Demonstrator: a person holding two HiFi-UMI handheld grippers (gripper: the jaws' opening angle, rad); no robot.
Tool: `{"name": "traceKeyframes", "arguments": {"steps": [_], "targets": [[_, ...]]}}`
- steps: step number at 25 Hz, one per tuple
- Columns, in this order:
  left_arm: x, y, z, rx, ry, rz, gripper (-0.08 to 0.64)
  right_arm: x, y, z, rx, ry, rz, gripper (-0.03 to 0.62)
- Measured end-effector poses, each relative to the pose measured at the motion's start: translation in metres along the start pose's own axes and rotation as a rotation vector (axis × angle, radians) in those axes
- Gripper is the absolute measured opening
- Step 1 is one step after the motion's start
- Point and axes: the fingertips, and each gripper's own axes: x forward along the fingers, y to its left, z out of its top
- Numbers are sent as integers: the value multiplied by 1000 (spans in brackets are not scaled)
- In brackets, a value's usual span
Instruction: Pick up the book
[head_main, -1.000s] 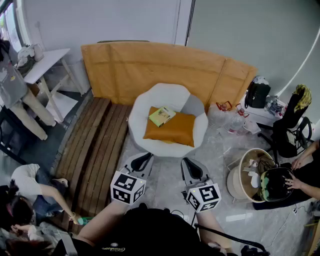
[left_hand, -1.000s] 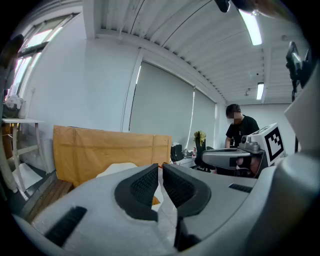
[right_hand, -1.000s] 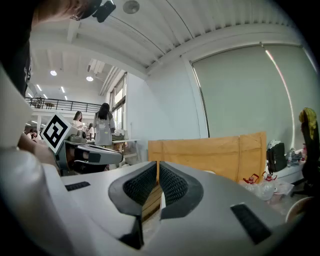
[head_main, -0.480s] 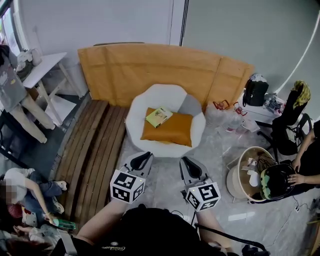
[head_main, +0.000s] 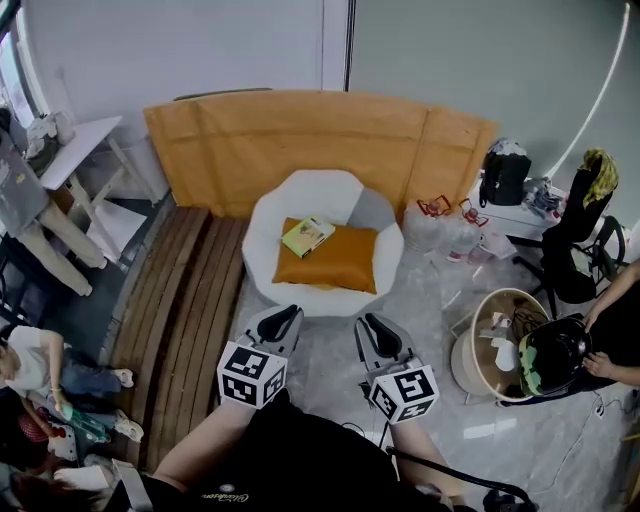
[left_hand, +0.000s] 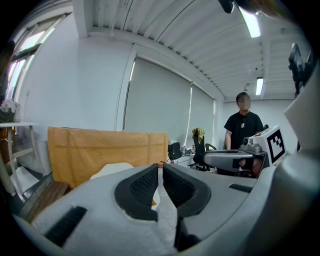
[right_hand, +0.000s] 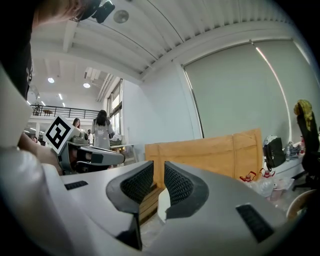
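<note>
Nothing is picked up yet: the book (head_main: 307, 235) lies on the cushion (head_main: 335, 262) in the chair (head_main: 262, 222), well apart from the left gripper (head_main: 284, 318), jaws closed and empty, and the right gripper (head_main: 373, 328), whose jaws have just been opening a crack around nothing, so approach, grasp and lift all remain.

- Book (head_main: 307, 236) was pale yellow-green.
- Cushion (head_main: 338, 266) was orange.
- Chair (head_main: 318, 192) was white.
- Far board (head_main: 300, 140) was tan.
- Left planks (head_main: 185, 290) were brown.
- Floor (head_main: 440, 330) was grey, marbled.
</note>
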Motion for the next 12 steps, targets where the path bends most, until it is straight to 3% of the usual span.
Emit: {"name": "traceKeyframes", "arguments": {"steps": [5,12], "targets": [[18,6,4,-7,-9,3,38,14,-13,0,-3,12,6,64],[57,45,5,-33,-38,-4,60,59,-39,-3,-31,29,-14,64]]}}
